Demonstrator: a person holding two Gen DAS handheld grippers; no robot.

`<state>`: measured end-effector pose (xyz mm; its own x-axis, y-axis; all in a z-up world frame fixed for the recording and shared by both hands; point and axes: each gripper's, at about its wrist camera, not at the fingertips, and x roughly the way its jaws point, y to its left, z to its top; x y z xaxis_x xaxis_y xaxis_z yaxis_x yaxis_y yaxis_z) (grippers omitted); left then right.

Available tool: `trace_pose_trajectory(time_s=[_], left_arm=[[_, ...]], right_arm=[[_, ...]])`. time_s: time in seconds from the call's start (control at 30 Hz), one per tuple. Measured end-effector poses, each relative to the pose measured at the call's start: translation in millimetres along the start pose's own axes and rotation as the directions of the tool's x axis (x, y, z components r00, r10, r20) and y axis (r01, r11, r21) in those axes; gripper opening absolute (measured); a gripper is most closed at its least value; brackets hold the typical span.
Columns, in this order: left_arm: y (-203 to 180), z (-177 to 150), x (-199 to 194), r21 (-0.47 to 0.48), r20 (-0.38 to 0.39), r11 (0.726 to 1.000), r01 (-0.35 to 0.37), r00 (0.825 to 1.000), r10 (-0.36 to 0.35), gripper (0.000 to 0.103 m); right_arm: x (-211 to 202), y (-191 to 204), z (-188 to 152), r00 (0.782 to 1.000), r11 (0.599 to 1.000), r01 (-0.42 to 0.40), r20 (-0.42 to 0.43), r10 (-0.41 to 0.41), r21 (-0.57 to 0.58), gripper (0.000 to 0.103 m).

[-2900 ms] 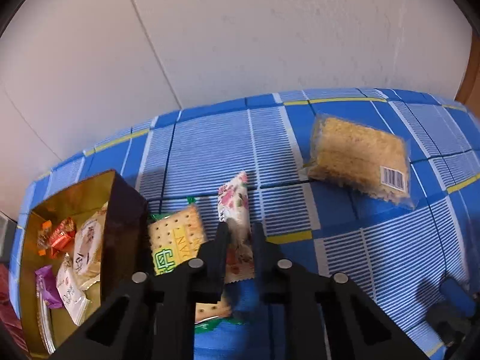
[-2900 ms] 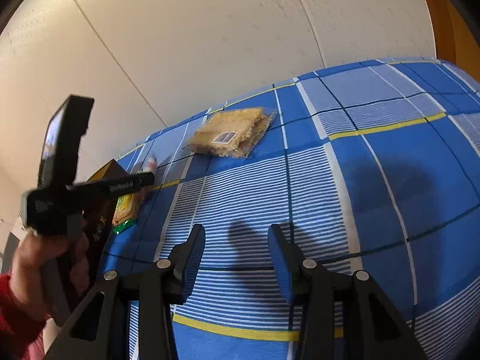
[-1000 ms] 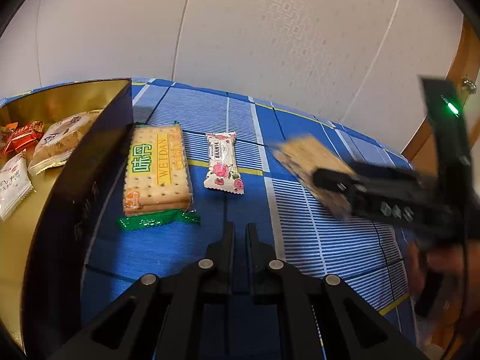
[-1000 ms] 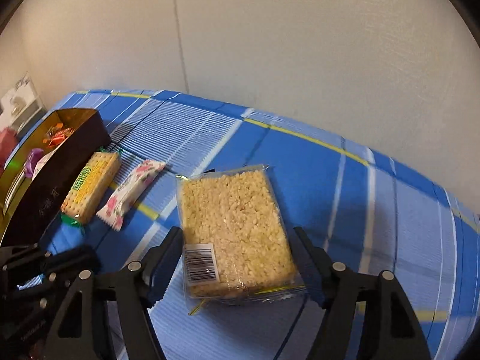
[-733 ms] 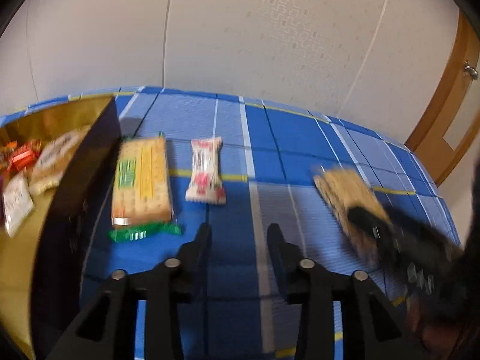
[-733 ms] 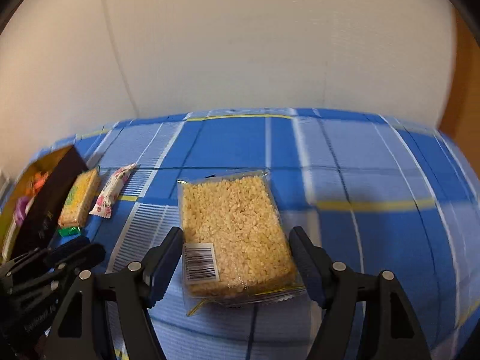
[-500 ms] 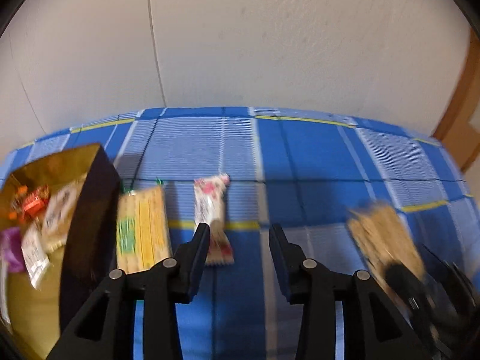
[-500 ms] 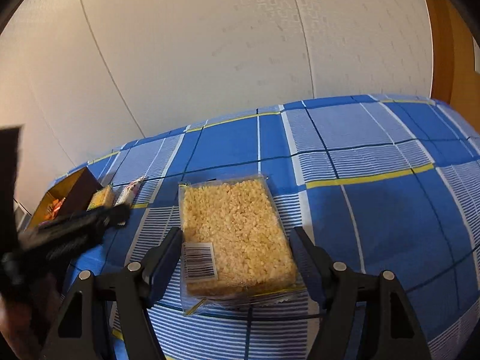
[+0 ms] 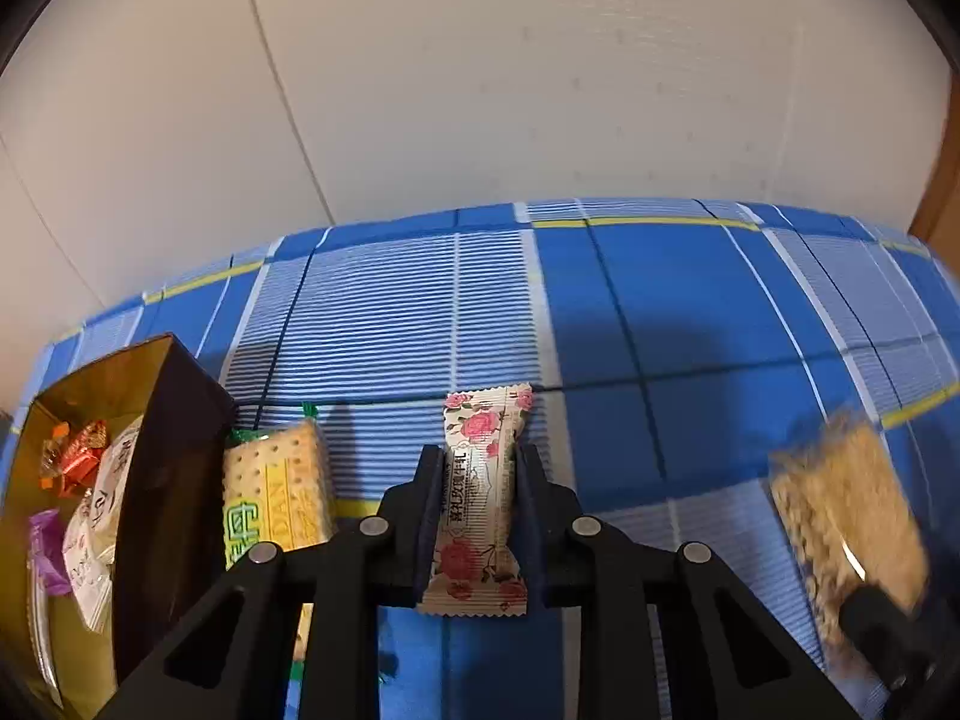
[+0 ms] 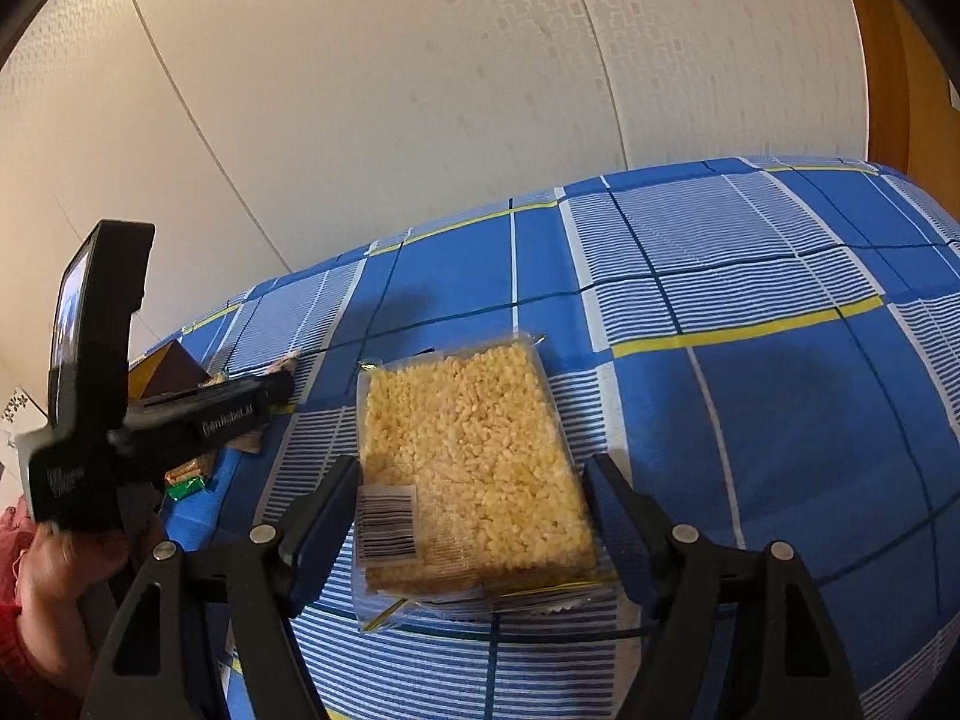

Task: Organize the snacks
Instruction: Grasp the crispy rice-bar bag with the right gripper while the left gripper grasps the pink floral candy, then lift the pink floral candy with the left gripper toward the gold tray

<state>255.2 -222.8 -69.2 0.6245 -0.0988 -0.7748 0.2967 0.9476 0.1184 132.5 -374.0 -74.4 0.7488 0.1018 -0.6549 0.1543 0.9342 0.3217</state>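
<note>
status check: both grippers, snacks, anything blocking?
Left gripper jaws closing on rose-print candy. Right gripper jaws opening, astride rice cake pack. Nothing blocking; box at left.

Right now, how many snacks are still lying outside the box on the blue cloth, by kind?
Rose-print candy packet: 1
Cracker pack: 1
Puffed rice cake pack: 1
Total: 3
</note>
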Motion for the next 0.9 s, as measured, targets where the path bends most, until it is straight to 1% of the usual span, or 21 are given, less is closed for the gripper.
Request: trace_pose_trajectory(time_s=[0.17,0.27,0.53,0.67,0.77,0.83,0.9], left_arm=[[-3,-21,-13,-0.016,0.058,1.000,0.024,0.998,-0.023,0.024],[-2,-26,-16,-0.021,0.059,0.999,0.047,0.997,-0.046,0.024],[-1,-28,-20,-0.033,0.053,0.997,0.068,0.996,-0.066,0.025],[1,-33,-23,-0.042,0.052,0.995,0.089,0.995,-0.087,0.024],[1,-36,-25,-0.040,0.050,0.995,0.092,0.995,-0.090,0.025],[1,-36,-26,-0.045,0.041,0.996,0.083,0.996,-0.081,0.029],[7,-34,-24,-0.089,0.024,0.994,0.057,0.998,-0.055,0.047]], right_arm=[[0,0,1,1.000,1.000,-0.002,0.000,0.002,0.002,0.077],[-1,0,1,1.000,1.000,0.001,-0.001,-0.001,-0.001,0.077],[0,0,1,1.000,1.000,0.003,-0.002,-0.003,-0.003,0.077],[0,0,1,1.000,1.000,0.001,-0.001,-0.001,-0.001,0.077],[0,0,1,1.000,1.000,0.002,-0.001,-0.002,-0.002,0.077],[0,0,1,1.000,1.000,0.003,-0.002,-0.003,-0.003,0.077],[0,0,1,1.000,1.000,0.003,-0.002,-0.003,-0.003,0.077]])
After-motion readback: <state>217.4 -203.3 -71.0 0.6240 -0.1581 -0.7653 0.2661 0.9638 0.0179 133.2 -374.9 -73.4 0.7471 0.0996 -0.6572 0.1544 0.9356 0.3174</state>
